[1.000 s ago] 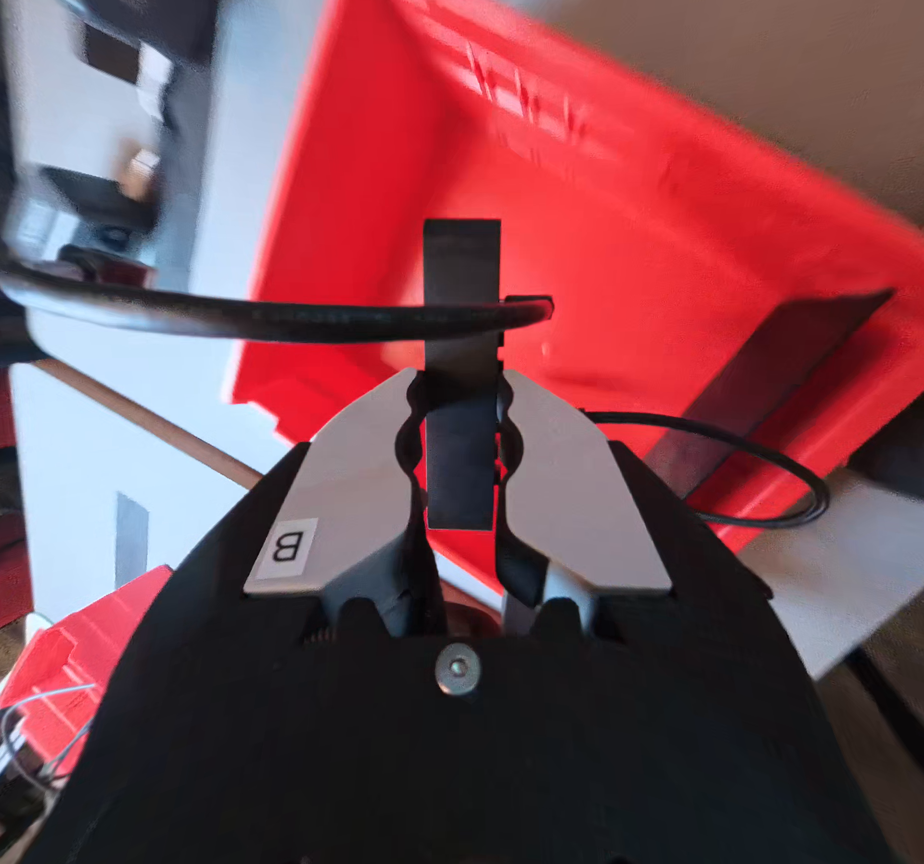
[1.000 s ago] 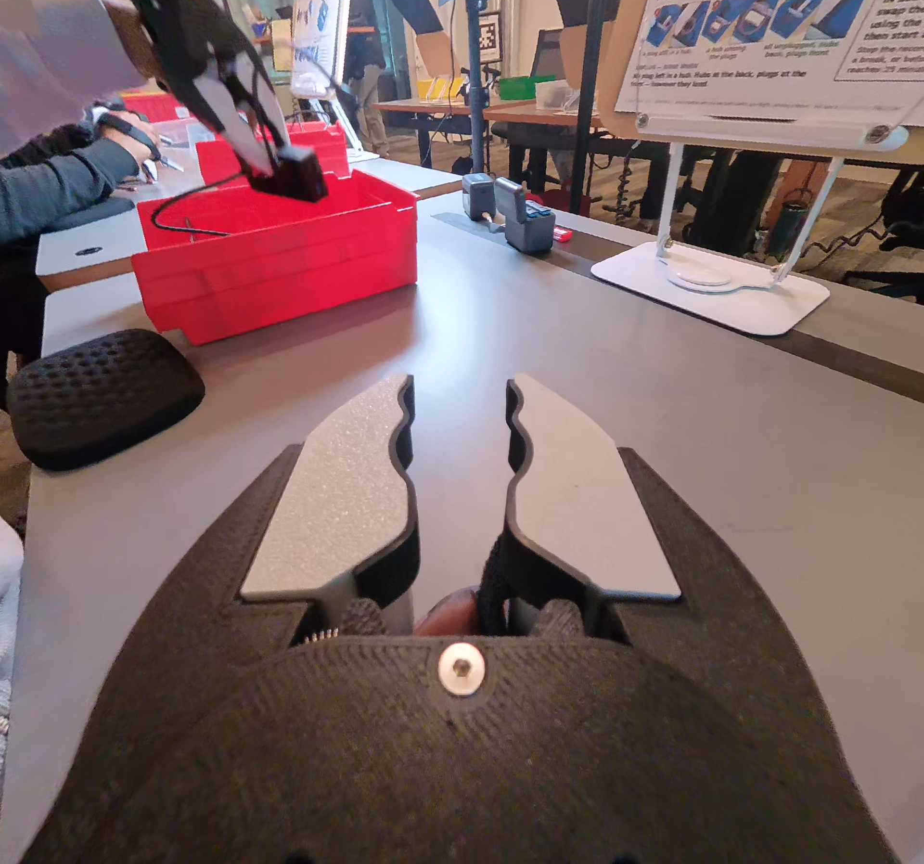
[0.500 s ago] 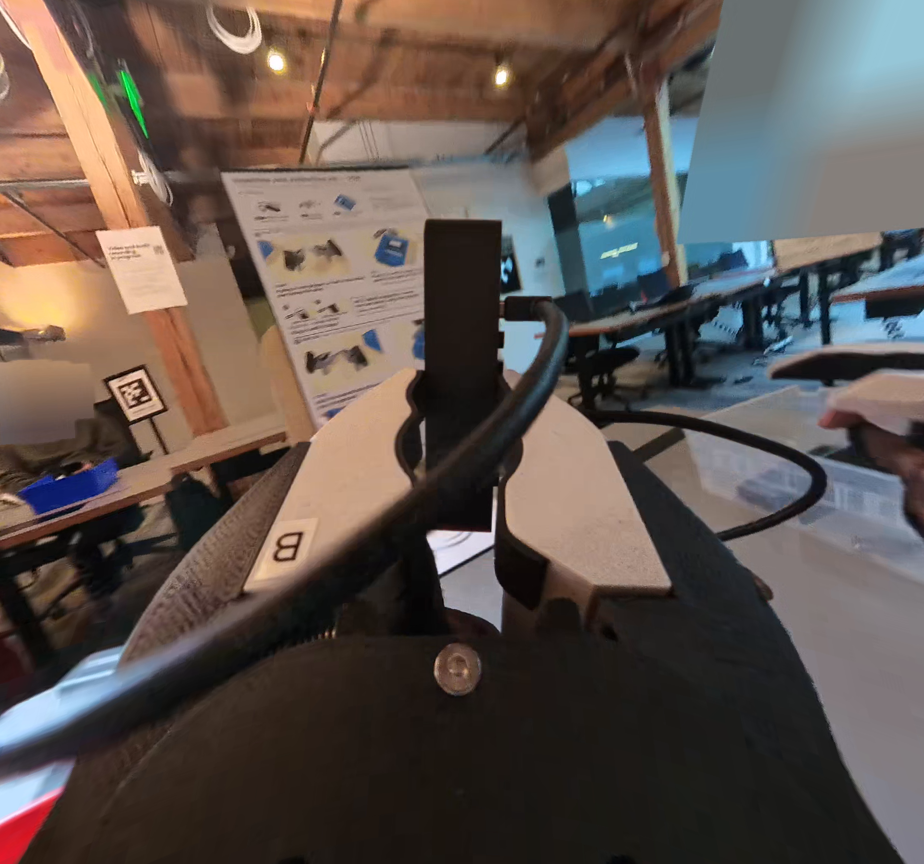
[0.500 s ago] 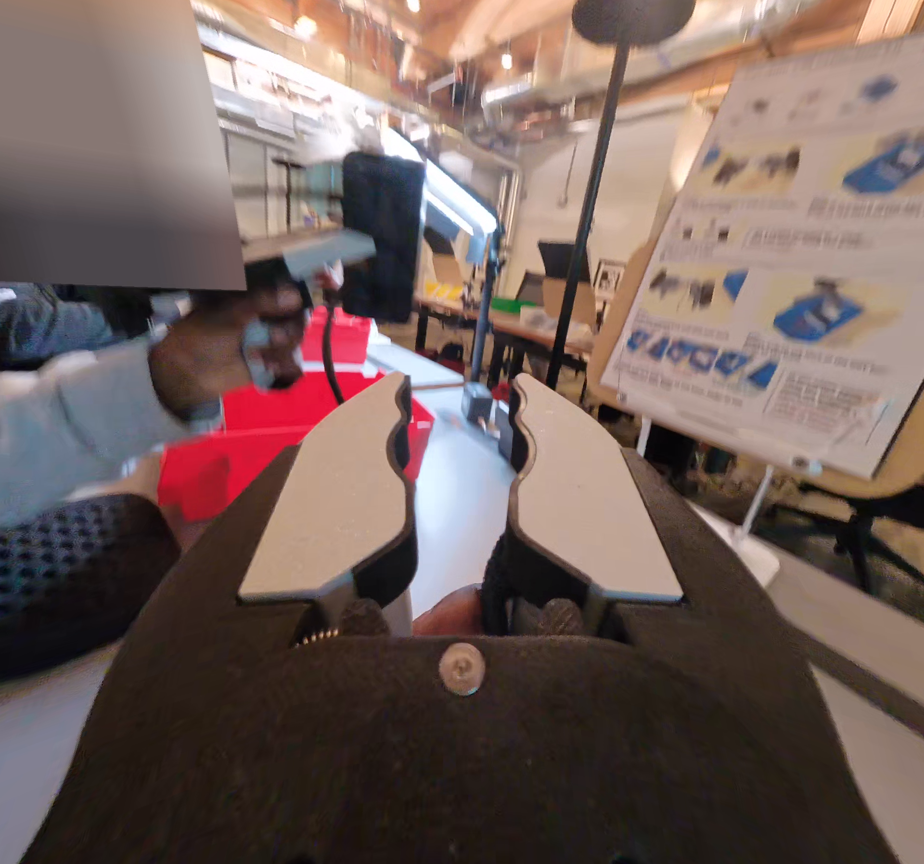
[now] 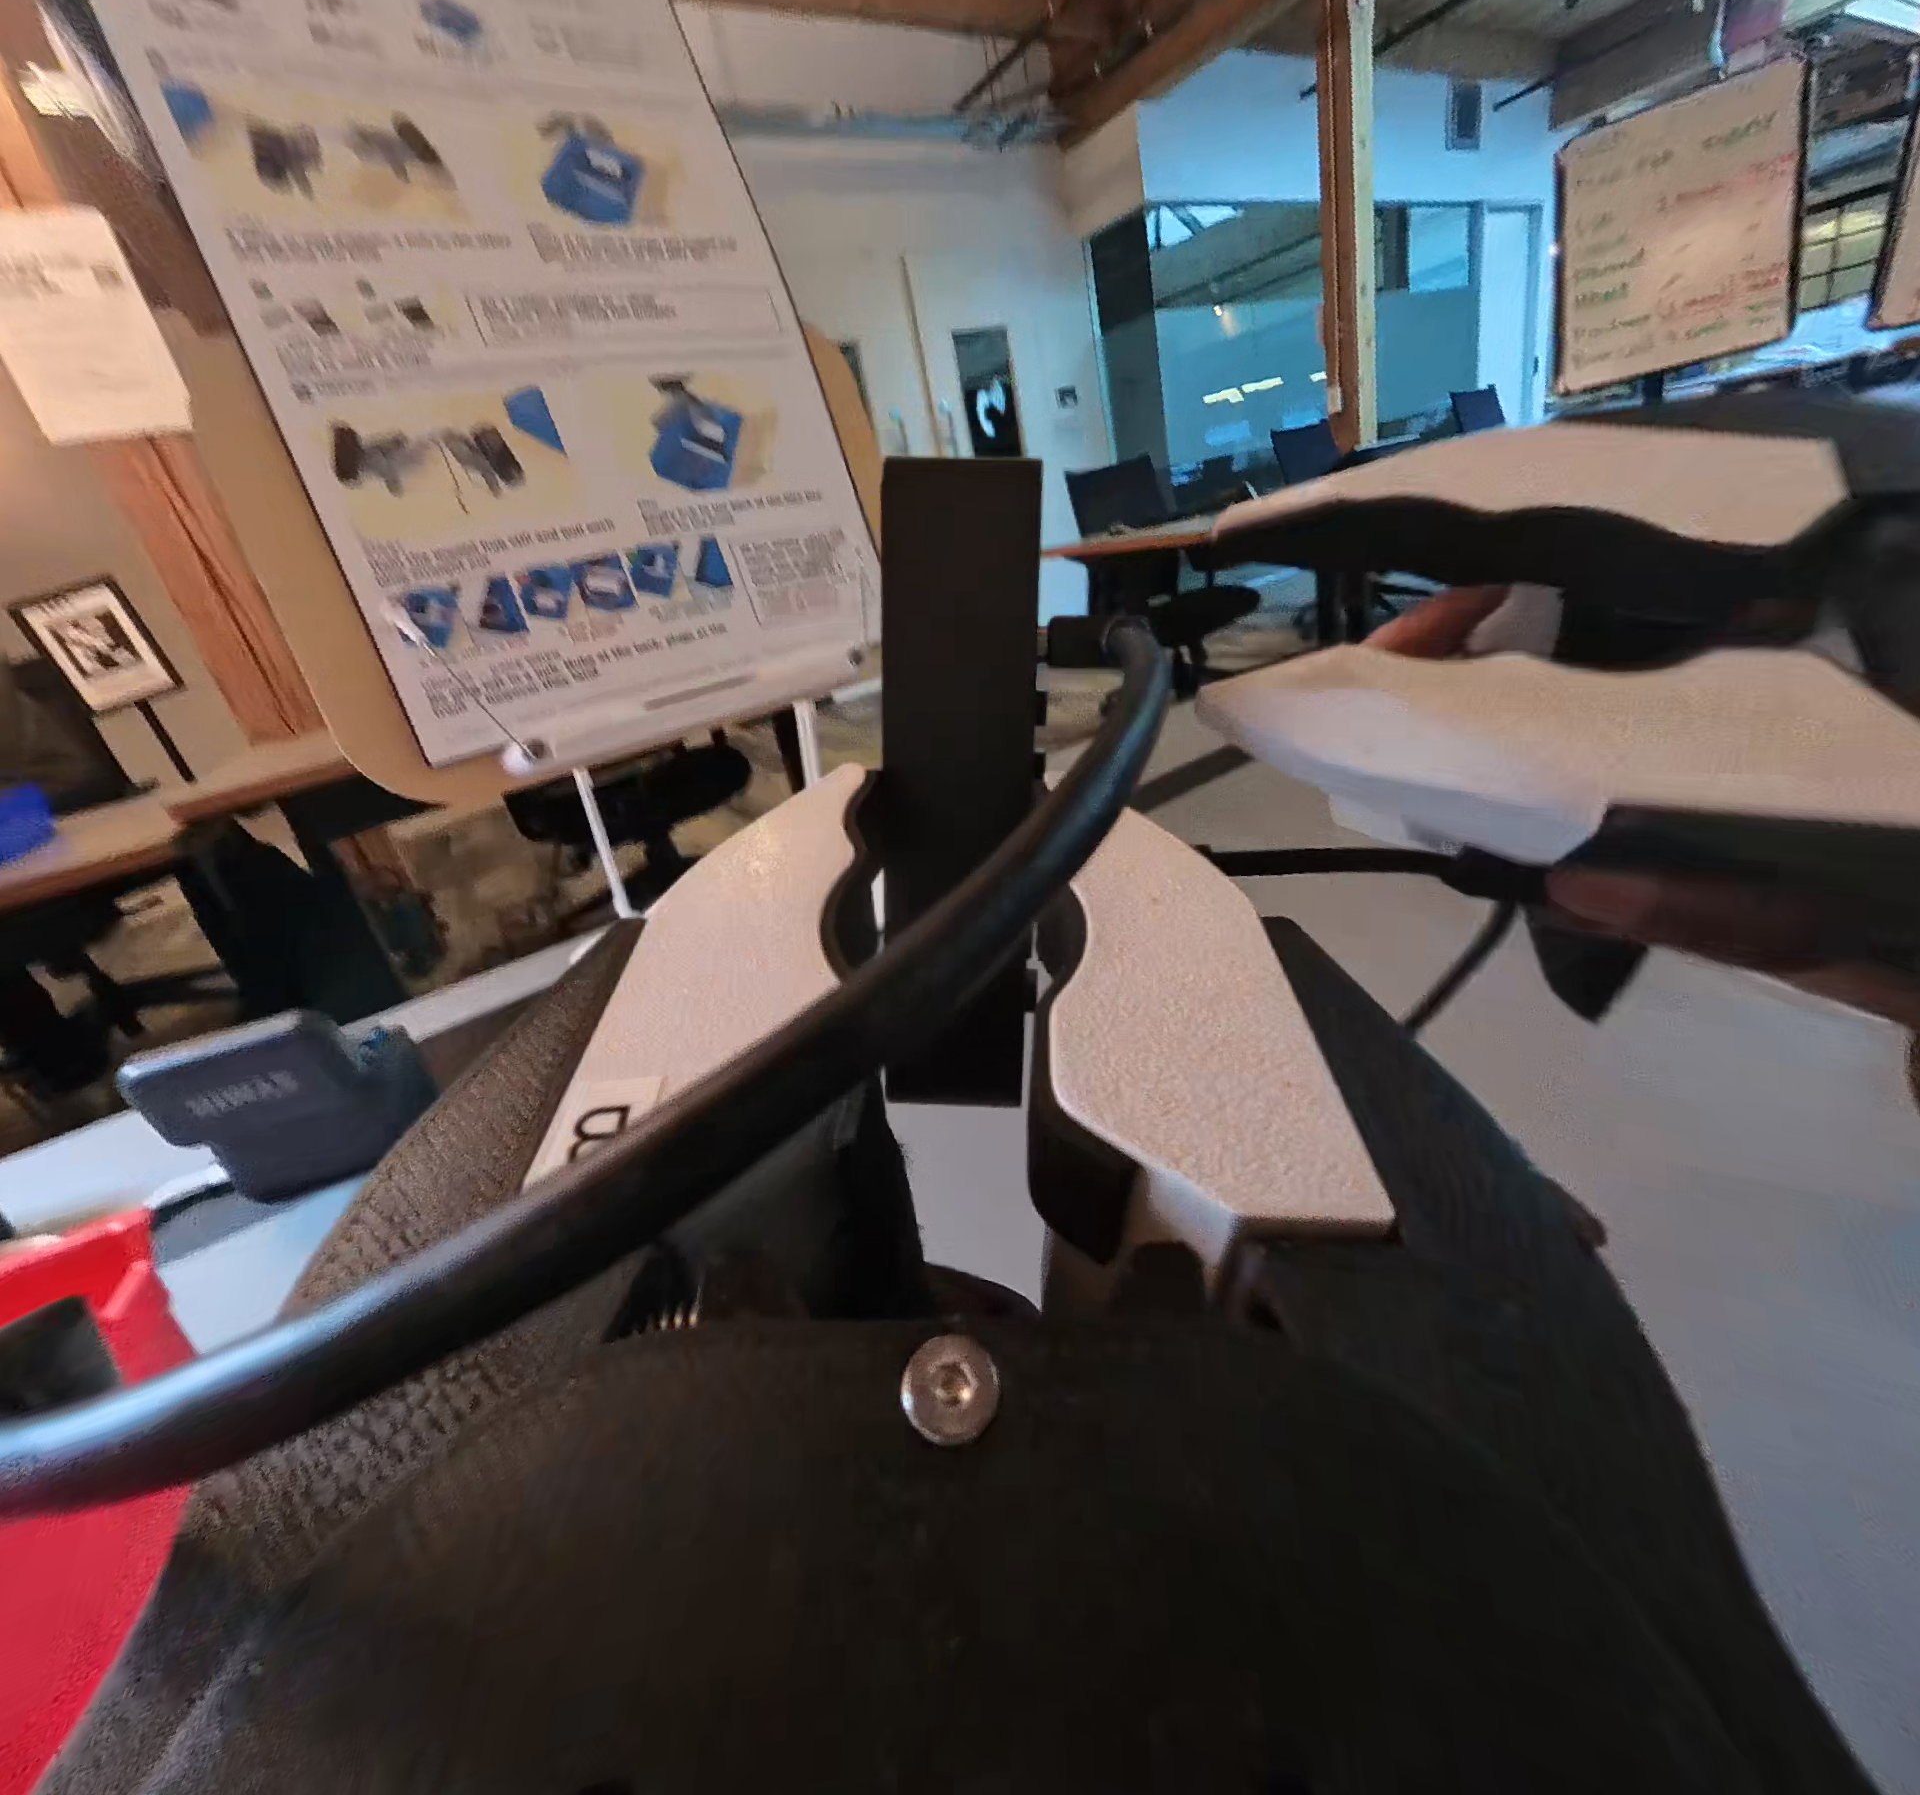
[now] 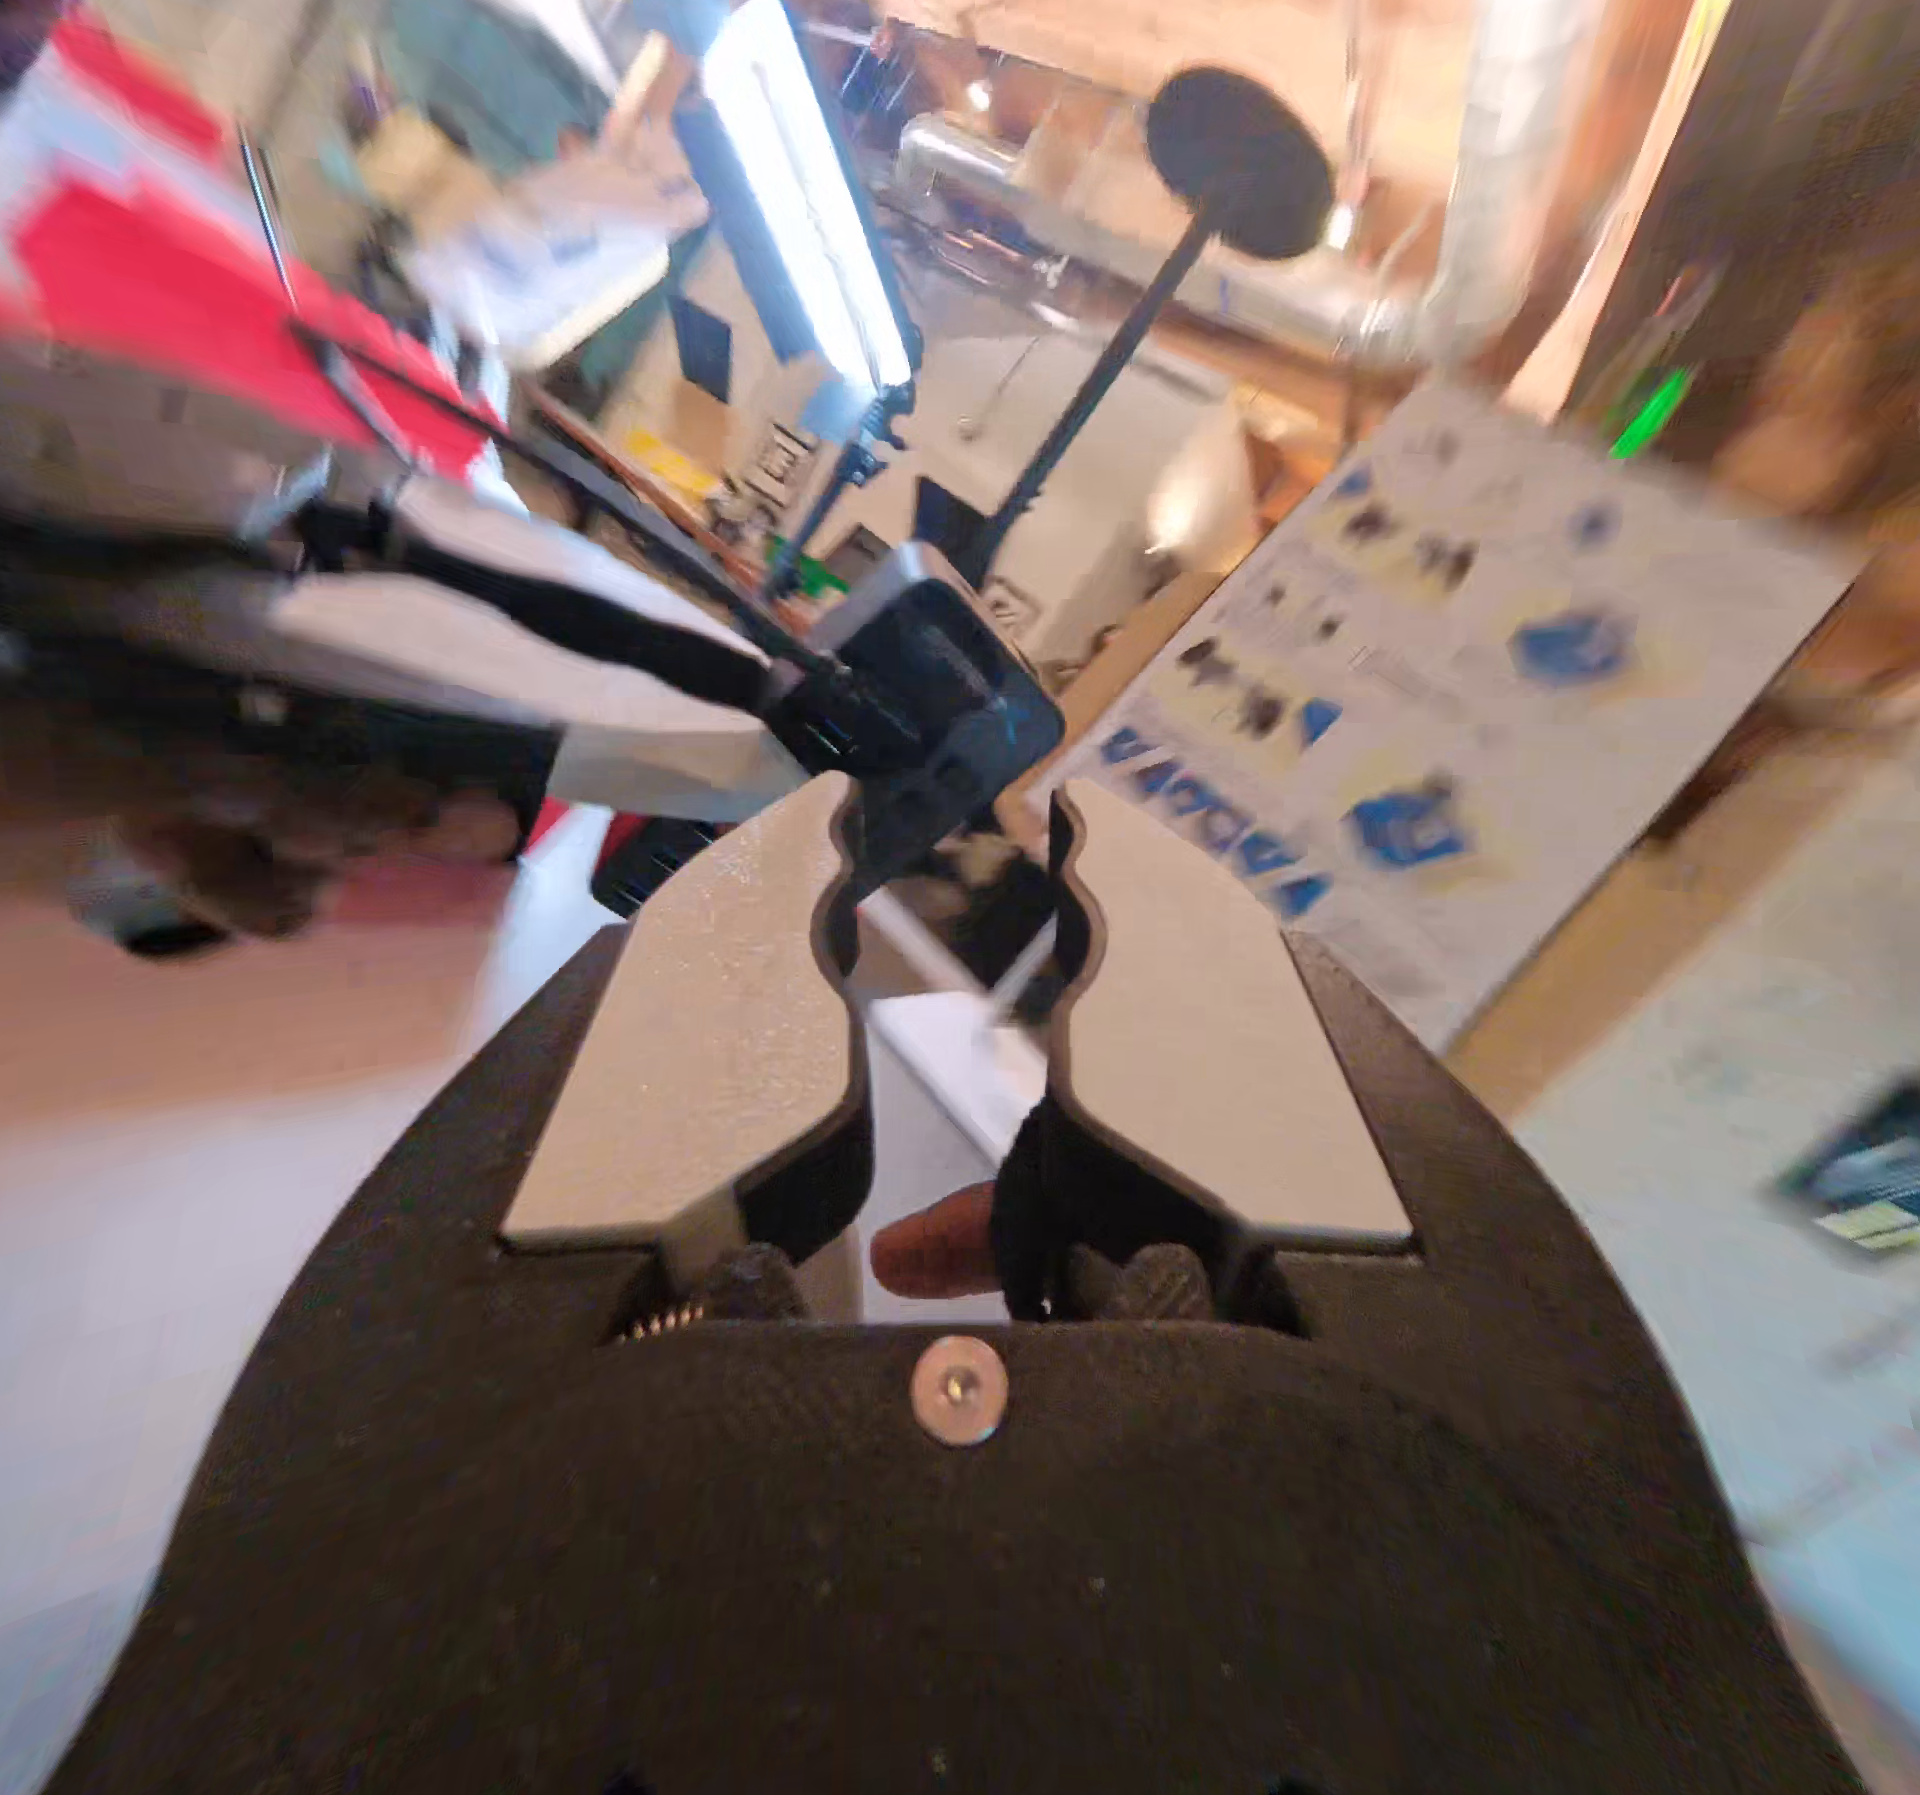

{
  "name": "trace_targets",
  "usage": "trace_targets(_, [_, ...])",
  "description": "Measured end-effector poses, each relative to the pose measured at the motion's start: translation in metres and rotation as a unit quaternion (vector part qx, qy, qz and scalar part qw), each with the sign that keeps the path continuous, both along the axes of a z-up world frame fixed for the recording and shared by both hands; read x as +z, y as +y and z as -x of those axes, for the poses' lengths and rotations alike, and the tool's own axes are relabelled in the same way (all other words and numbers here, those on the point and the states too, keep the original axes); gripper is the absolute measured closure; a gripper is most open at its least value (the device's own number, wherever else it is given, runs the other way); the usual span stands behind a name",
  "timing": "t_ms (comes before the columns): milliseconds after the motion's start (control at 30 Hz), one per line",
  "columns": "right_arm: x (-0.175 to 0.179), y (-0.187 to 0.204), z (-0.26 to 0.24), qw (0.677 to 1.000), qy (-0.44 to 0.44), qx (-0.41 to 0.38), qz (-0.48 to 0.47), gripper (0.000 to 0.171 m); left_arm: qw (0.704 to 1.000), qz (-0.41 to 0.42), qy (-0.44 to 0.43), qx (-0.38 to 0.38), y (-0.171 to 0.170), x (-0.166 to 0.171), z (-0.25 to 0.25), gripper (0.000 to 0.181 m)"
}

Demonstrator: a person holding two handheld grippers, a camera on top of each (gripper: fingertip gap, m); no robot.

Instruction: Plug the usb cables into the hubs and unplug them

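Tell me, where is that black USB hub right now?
The black USB hub is up in the air, clamped upright between the left gripper's fingers, in front of the instruction board. The right gripper is open just to its right, by a plugged-in cable.

Left gripper (image 5: 956, 852) clamping black hub (image 5: 958, 706), cable (image 5: 727, 1101) plugged, right gripper (image 5: 1210, 618) near

We saw the hub (image 5: 958, 706) standing upright between the left gripper (image 5: 956, 872) fingers, its cable (image 5: 727, 1111) leaving at three o'clock and sweeping to eight o'clock. The right gripper (image 5: 1205, 623) lay at three o'clock, the instruction board (image 5: 468, 311) behind at eleven.
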State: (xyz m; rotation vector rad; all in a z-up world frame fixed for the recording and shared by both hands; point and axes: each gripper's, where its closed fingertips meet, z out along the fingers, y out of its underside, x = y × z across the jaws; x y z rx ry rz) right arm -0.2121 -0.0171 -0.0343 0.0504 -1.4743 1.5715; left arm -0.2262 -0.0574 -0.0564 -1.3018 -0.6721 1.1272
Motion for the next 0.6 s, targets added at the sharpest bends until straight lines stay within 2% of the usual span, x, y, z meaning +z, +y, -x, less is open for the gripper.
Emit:
trace_targets(33, [-0.003, -0.002, -0.002, 0.997, 0.057, -0.031, -0.034, 0.139, 1.000, 0.003, -0.016, -0.004, 0.001, -0.006, 0.002, 0.155])
trace_targets(100, [-0.014, -0.011, -0.003, 0.987, 0.116, -0.067, -0.090, 0.142, 0.999, 0.003, -0.036, -0.011, 0.004, -0.014, 0.003, 0.156])
trace_targets(200, [-0.021, -0.014, -0.001, 0.980, 0.137, -0.086, -0.114, 0.142, 0.998, 0.014, -0.052, -0.020, 0.009, -0.020, 0.003, 0.156])
trace_targets(300, [-0.023, -0.013, 0.001, 0.978, 0.140, -0.088, -0.126, 0.143, 0.998, 0.024, -0.050, -0.033, 0.013, -0.021, 0.001, 0.155])
trace_targets(467, [-0.028, -0.009, 0.002, 0.973, 0.148, -0.088, -0.156, 0.162, 0.995, 0.055, -0.059, -0.057, 0.020, -0.028, 0.000, 0.155])
trace_targets(600, [-0.033, -0.008, 0.000, 0.971, 0.144, -0.076, -0.177, 0.163, 0.993, 0.058, -0.058, -0.085, 0.026, -0.029, -0.002, 0.153])
